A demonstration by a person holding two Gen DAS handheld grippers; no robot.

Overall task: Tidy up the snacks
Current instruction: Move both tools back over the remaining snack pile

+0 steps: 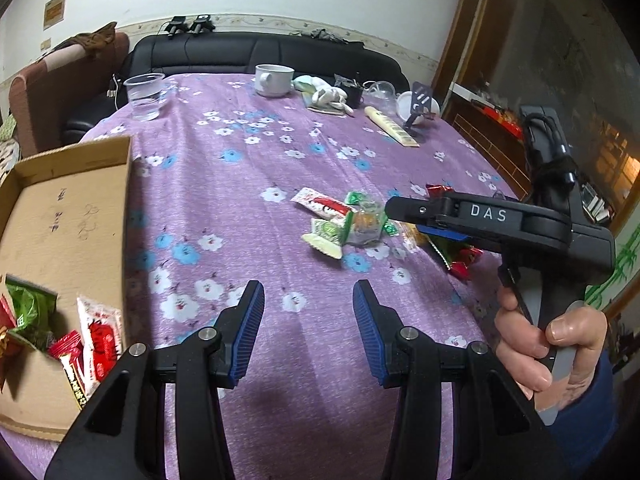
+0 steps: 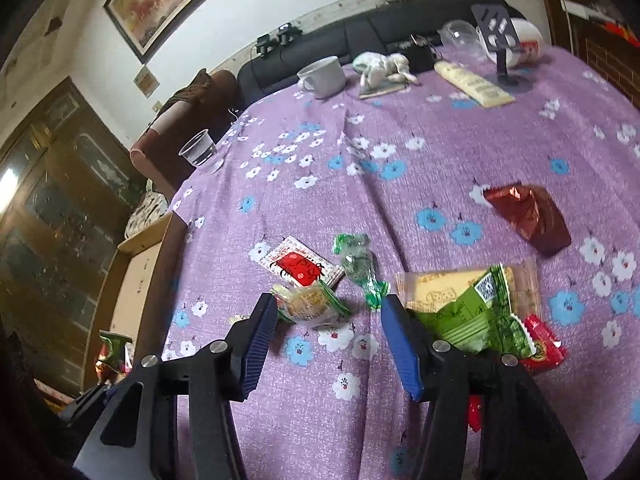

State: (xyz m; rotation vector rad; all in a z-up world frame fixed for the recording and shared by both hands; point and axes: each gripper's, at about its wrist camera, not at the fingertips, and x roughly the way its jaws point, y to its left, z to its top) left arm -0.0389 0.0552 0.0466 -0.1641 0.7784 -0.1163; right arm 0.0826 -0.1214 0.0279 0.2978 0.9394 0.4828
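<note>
A cardboard box sits at the table's left edge and holds several snack packets. My left gripper is open and empty over bare cloth right of the box. Loose snacks lie mid-table: a white-and-red packet, a green twisted candy, a clear-and-green pastry pack, a green pack over a biscuit pack, a red foil pack. My right gripper is open just above the pastry pack, holding nothing. It shows in the left wrist view over the pile.
A purple flowered cloth covers the table. At the far side stand a plastic cup, a white mug, a white figurine, a cream tube and a phone stand. A black sofa is behind.
</note>
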